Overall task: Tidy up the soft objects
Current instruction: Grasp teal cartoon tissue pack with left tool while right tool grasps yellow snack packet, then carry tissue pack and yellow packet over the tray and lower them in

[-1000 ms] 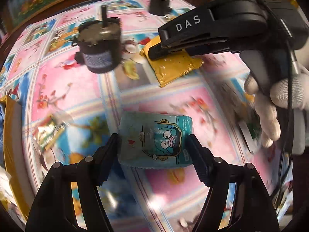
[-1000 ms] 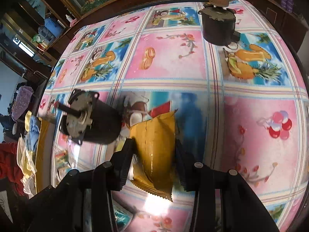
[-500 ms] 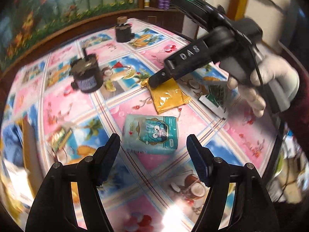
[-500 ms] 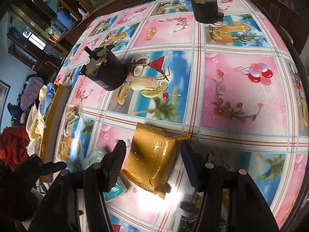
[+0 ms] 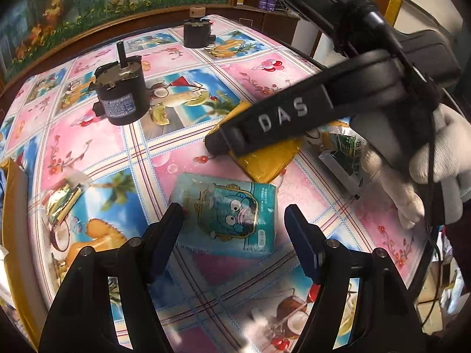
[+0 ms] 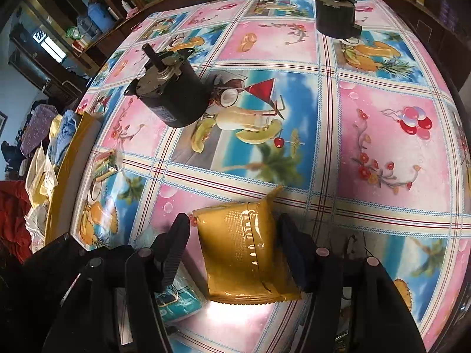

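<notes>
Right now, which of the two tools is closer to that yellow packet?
Right. The right tool has the yellow packet lying between its open fingers, not yet pinched. The left tool sits open over the teal tissue pack, with the yellow packet farther ahead of it.

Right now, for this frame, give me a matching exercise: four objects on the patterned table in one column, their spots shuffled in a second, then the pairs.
1. teal cartoon tissue pack
2. mustard-yellow sealed pouch
3. black cylindrical motor with bare shaft
4. black motor with tan pulley

A. far table edge
B. between the right jaws
C. upright beside the printed cocktail
D. between the left jaws

Pairs: 1-D, 2-B, 3-C, 4-A
</notes>
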Demonstrator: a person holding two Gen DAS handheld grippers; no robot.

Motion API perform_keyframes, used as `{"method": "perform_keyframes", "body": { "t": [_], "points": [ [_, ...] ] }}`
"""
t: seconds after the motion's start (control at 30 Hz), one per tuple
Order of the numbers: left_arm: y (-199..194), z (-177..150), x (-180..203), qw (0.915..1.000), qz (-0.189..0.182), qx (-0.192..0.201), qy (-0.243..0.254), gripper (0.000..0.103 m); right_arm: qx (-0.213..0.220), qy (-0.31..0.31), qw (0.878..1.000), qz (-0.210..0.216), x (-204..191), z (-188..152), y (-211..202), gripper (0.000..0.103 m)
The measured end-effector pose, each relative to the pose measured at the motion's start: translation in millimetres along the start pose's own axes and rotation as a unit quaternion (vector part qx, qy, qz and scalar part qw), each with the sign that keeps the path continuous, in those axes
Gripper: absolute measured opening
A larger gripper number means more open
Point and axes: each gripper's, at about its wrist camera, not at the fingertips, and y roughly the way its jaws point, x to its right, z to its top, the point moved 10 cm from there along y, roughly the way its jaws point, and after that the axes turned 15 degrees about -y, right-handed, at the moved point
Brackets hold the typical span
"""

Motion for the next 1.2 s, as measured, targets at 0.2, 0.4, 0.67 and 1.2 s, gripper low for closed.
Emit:
{"method": "perform_keyframes", "body": {
  "t": [0.2, 0.4, 0.67, 1.2],
  "points": [
    [6.7, 3.1, 1.2, 0.9985, 0.038, 0.021, 0.034, 0.075, 0.000, -0.014, 1.000, -0.009, -0.2, -6.2, -1.2, 0.062],
    [0.5, 7.2, -19.5, 0.9971, 0.055, 0.021, 0.047, 0.076, 0.005, -0.002, 1.000, 0.003, -0.1, -7.3, -3.5, 0.062],
    [9.8, 3.4, -11.8, 0.9968, 0.038, 0.011, 0.070, 0.079, 0.013, -0.001, 1.000, 0.005, -2.9, -8.1, -5.6, 0.065],
    [19.5, 5.8, -5.2, 0.9996, 0.024, 0.011, -0.006, 0.065, 0.038, -0.025, 0.999, -0.029, -8.6, -12.8, -7.6, 0.047]
  ]
}}
